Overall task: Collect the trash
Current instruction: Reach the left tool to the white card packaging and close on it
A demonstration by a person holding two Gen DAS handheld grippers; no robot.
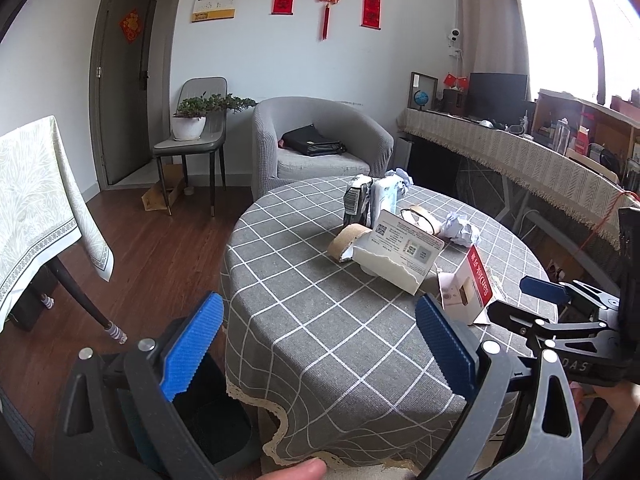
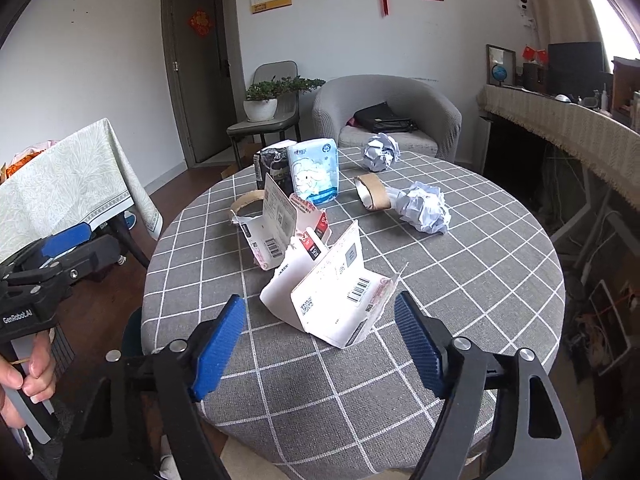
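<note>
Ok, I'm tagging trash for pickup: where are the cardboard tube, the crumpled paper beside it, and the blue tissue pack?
cardboard tube (image 2: 374,191): right wrist view, on its brown side.
crumpled paper (image 2: 425,208): right wrist view, middle of the wad.
blue tissue pack (image 2: 315,172): right wrist view, on its printed front.

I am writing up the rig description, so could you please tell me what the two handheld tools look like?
Both look alike: the left tool and right tool have black angular frames with silver round pivot bolts and two ribbed blue finger pads. The left tool's body carries white "GenRobot.AI" lettering. A bare hand with no visible sleeve holds it.
</note>
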